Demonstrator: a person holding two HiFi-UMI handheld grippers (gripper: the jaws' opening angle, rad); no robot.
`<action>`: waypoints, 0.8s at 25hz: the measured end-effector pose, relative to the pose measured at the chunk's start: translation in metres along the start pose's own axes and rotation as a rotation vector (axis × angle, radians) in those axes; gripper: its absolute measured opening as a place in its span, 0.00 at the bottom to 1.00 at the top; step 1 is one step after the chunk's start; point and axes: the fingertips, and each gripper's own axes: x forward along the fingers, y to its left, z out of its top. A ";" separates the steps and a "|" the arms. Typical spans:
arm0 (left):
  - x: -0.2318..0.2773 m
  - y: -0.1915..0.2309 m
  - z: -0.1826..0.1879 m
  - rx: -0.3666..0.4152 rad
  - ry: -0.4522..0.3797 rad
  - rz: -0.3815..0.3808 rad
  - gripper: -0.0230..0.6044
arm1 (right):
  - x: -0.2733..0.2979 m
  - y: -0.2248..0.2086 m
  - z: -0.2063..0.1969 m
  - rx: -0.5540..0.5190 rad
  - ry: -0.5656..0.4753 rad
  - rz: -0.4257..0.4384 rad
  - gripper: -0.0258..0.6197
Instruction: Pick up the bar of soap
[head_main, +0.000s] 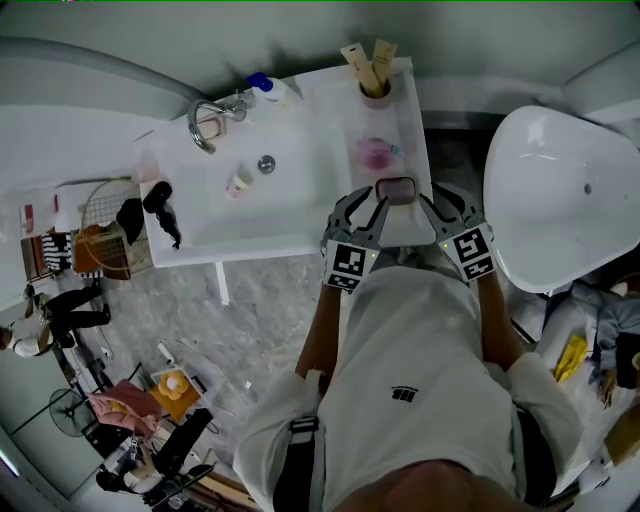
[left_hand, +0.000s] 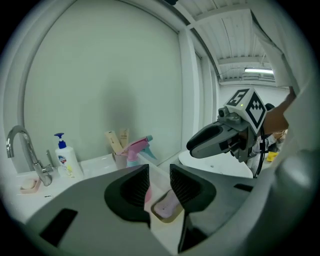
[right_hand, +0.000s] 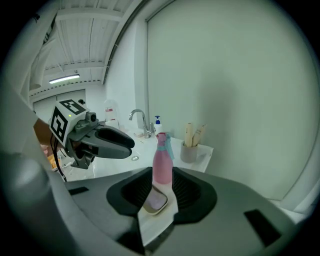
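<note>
Pale pink soap (right_hand: 156, 201) lies in its dish (right_hand: 148, 211) on the desk (head_main: 408, 125), before the spray bottle (right_hand: 162, 162). Left gripper (left_hand: 159, 182) and right gripper (right_hand: 162, 187) hover above, fingers moderately parted, empty. Advised: one descends squarely, straddling soap, not dish.

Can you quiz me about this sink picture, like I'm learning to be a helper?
1. True or false: the right gripper is shut on the bar of soap.
2. What stands on the counter just past the soap? A) a kettle B) a pink spray bottle C) a sponge
3. Fill in: the soap lies in a shallow ____.
Key: 1 false, its jaws are apart and the soap is untouched; 2 B; 3 dish.
</note>
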 end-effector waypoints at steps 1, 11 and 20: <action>0.004 0.001 -0.003 0.002 0.007 -0.015 0.27 | 0.003 0.000 -0.003 0.001 0.011 -0.003 0.24; 0.028 0.004 -0.039 -0.020 0.068 -0.094 0.27 | 0.034 -0.002 -0.034 -0.025 0.122 -0.015 0.24; 0.040 0.010 -0.065 -0.053 0.104 -0.106 0.27 | 0.067 0.004 -0.049 -0.117 0.188 0.030 0.24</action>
